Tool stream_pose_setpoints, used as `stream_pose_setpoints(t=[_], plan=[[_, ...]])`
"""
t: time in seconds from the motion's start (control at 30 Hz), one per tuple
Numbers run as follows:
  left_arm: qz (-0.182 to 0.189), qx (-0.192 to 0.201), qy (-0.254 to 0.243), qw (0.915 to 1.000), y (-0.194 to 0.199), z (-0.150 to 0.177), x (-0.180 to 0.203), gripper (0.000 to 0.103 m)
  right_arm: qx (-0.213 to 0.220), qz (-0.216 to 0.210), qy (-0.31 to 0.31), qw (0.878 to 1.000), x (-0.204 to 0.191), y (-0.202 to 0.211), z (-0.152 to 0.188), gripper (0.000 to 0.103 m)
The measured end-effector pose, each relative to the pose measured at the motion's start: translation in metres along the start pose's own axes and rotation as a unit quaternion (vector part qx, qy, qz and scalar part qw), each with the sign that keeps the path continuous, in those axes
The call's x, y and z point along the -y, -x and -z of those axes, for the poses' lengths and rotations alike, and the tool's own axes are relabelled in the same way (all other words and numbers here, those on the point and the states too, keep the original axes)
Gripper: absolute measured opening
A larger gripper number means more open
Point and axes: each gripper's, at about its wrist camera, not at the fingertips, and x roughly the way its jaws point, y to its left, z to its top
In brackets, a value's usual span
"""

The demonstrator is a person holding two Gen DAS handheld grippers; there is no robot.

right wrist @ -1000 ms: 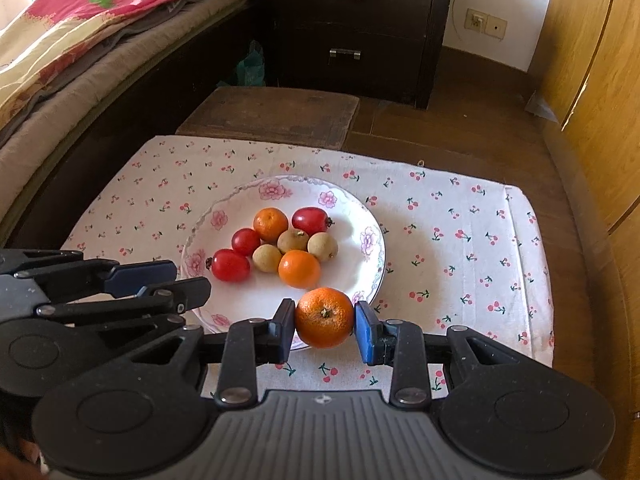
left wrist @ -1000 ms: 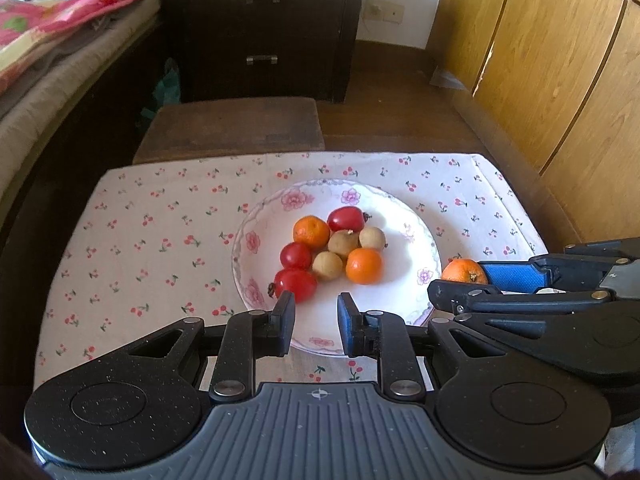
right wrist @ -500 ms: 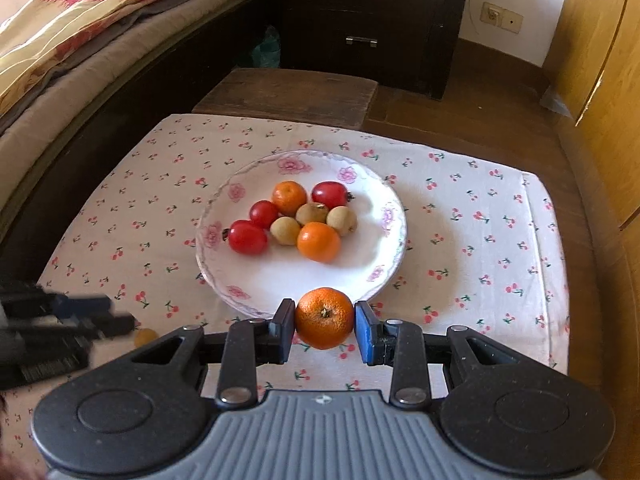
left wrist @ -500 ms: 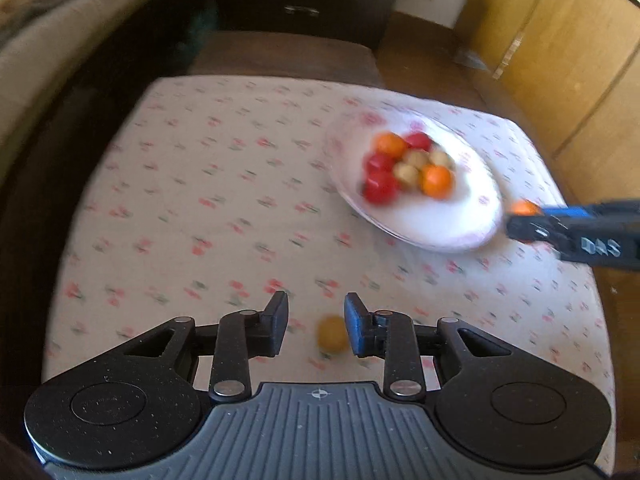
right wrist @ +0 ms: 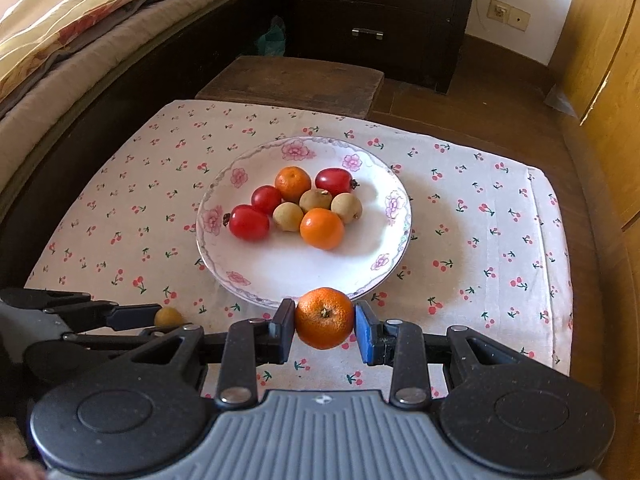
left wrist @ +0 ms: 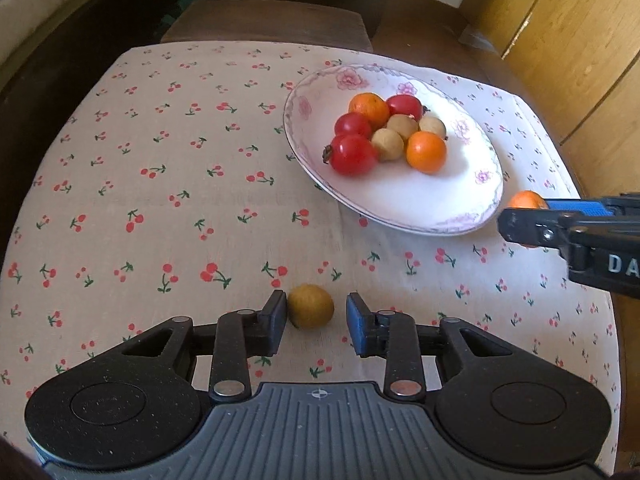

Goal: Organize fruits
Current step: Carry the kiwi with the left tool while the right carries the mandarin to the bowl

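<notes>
A white floral plate (left wrist: pixel 420 208) (right wrist: pixel 280 272) holds several tomatoes, tangerines and tan longans on the cherry-print cloth. My left gripper (left wrist: pixel 316 314) is open around a loose tan longan (left wrist: pixel 311 306) lying on the cloth; the left pad is close to it, the right pad stands apart. The longan also shows in the right wrist view (right wrist: pixel 168 316). My right gripper (right wrist: pixel 324 320) is shut on a tangerine (right wrist: pixel 324 317) and holds it just off the plate's near rim; it shows in the left wrist view (left wrist: pixel 527 201) at the right.
The cloth-covered table (right wrist: pixel 500 240) has a wooden stool (right wrist: pixel 292 80) behind it, a dark dresser (right wrist: pixel 384 8) further back, a bed (right wrist: pixel 60 40) at the left and wooden cabinets (right wrist: pixel 612 80) at the right.
My left gripper has swung left and down from the plate to the loose longan, which now lies between its open fingers. My right gripper has kept the tangerine and drifted slightly.
</notes>
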Motion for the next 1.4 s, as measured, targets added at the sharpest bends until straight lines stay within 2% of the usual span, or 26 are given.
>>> stream_pose_setpoints(t=[0.17, 0.23, 0.3, 0.7, 1.07, 1.4], plan=[[-0.002, 0.005, 0.0, 1.0, -0.001, -0.004, 0.006, 0.041, -0.001, 0.0, 0.0, 1.0, 0.001, 0.0, 0.001, 0.033], [-0.004, 0.002, -0.012, 0.9999, -0.003, -0.002, 0.013, 0.039, -0.001, -0.001, -0.002, 1.0, 0.001, 0.0, 0.001, 0.033], [-0.009, 0.001, -0.024, 0.9997, -0.005, 0.0, 0.017, 0.033, 0.0, 0.0, -0.001, 1.0, 0.002, 0.0, 0.001, 0.033], [-0.001, 0.031, -0.033, 0.999, 0.018, -0.006, 0.024, 0.033, 0.01, 0.001, -0.008, 1.0, 0.004, 0.007, -0.001, 0.033], [-0.003, 0.065, -0.034, 0.9973, 0.03, -0.039, 0.039, 0.033, 0.02, -0.003, -0.026, 0.999, 0.011, 0.008, -0.015, 0.033], [-0.009, 0.058, -0.03, 0.9978, 0.009, -0.057, 0.044, 0.032, 0.005, 0.01, -0.036, 0.999, 0.02, -0.014, -0.023, 0.033]])
